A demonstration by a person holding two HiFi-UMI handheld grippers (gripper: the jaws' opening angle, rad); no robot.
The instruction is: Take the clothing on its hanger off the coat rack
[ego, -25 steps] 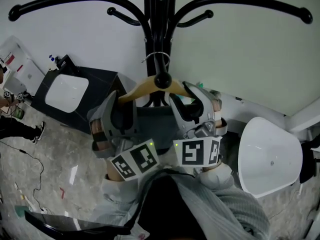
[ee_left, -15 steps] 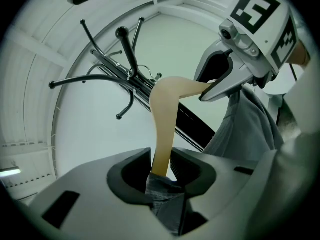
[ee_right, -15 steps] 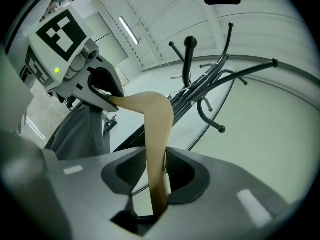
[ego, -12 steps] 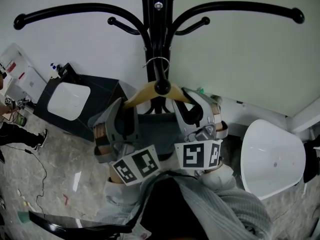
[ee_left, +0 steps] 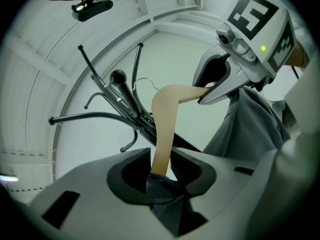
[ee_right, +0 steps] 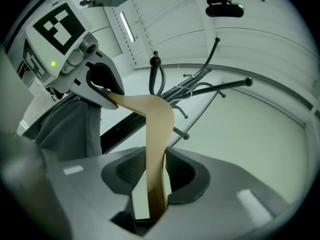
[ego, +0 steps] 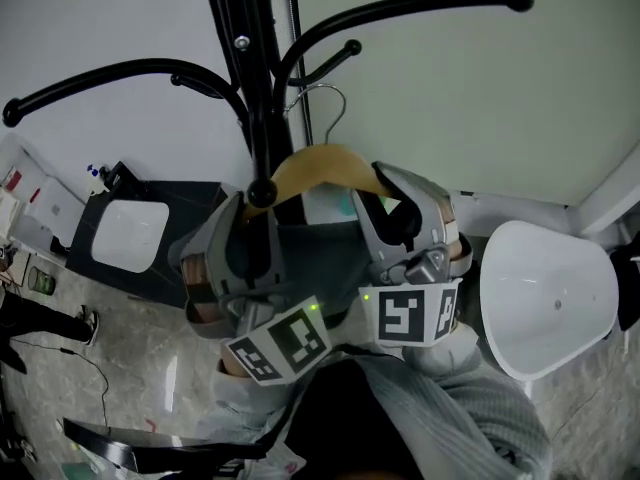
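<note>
A tan wooden hanger (ego: 322, 164) carries dark grey clothing (ego: 318, 253) in front of the black coat rack (ego: 247, 73). Its wire hook (ego: 327, 103) stands just right of the rack's pole; I cannot tell whether it rests on a peg. My left gripper (ego: 252, 206) is shut on the hanger's left arm (ee_left: 162, 134), with cloth (ee_left: 165, 196) caught between the jaws. My right gripper (ego: 376, 186) is shut on the hanger's right arm (ee_right: 157, 149). Each gripper view shows the other gripper on the far end of the hanger: the right gripper (ee_left: 212, 91) and the left gripper (ee_right: 102, 91).
A white moulded chair (ego: 545, 288) stands at the right. A black cabinet with a white tray (ego: 120, 233) on top is at the left. The rack's curved arms (ego: 420, 3) spread overhead against the pale wall. Someone's legs (ego: 25, 318) show at the left edge.
The hanger with the clothing has shifted right of the rack's pole and risen a little; its hook no longer sits in front of the pole. Both grippers moved with it.
</note>
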